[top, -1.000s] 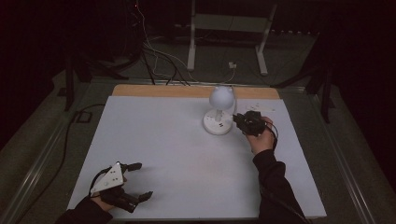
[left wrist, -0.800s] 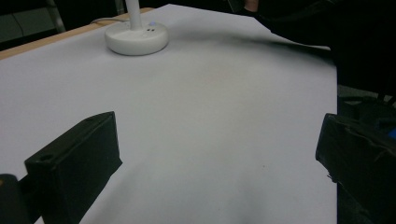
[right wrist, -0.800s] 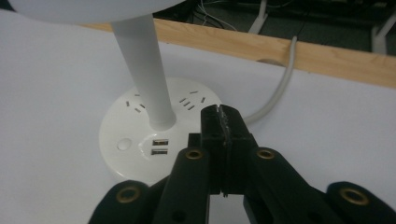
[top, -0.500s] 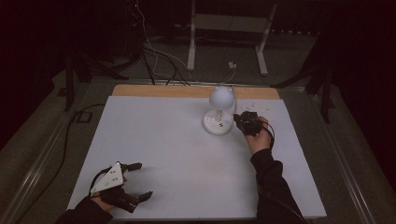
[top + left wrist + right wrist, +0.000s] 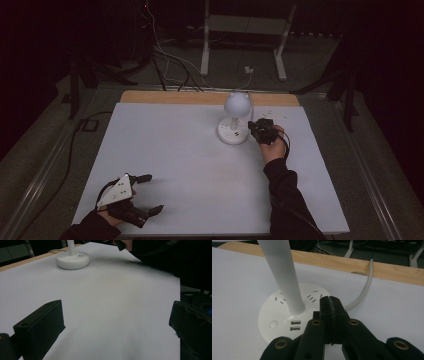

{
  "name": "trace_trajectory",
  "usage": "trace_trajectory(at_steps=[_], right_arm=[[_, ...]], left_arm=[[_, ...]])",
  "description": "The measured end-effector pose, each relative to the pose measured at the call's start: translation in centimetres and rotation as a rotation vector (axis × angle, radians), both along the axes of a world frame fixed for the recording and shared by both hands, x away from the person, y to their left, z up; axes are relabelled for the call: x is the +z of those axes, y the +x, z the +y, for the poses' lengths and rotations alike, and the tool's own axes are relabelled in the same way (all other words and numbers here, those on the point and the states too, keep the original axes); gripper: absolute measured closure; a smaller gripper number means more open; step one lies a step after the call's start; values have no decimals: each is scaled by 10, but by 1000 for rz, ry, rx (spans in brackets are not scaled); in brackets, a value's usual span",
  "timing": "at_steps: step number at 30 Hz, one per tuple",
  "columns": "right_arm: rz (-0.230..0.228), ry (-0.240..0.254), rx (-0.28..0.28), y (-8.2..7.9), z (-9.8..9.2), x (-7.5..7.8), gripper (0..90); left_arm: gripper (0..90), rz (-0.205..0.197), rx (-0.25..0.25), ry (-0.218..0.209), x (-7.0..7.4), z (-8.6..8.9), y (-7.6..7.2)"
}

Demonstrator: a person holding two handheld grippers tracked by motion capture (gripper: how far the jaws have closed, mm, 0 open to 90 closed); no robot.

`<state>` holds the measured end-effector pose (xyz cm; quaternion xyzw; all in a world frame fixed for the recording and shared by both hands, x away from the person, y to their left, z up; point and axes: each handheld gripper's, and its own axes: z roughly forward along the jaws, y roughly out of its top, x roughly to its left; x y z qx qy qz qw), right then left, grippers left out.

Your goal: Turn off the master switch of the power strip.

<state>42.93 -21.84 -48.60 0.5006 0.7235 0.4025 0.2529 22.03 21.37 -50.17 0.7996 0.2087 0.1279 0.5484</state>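
A white desk lamp (image 5: 235, 117) with a round head stands at the back right of the white table (image 5: 200, 165). Its round base (image 5: 287, 315) carries socket slots, two USB ports and a round button (image 5: 273, 323). My right gripper (image 5: 331, 302) is shut with nothing between its jaws, tips over the base's right edge beside the stem (image 5: 284, 277). In the high view the right gripper (image 5: 254, 128) sits just right of the base. My left gripper (image 5: 150, 192) rests open at the front left, jaws wide apart over bare table (image 5: 112, 315).
The lamp's white cable (image 5: 362, 290) runs from the base over the wooden back edge (image 5: 362, 265). Cables and a metal stand's legs (image 5: 240, 45) lie on the dark floor behind the table. The person's dark right sleeve (image 5: 285, 195) lies across the table's right side.
The right gripper has edged a little left, closer to the lamp base. The left gripper has stayed put.
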Motion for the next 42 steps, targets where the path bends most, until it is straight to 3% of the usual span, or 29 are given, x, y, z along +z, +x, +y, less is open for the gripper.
trace_trajectory(at_steps=[29,42], right_arm=[[20,-16,-20,10,14,-25,900],[3,-30,-11,10,17,-30,899]], left_arm=[[4,3,-1,-3,0,0,1],[4,4,-2,-5,0,0,1]])
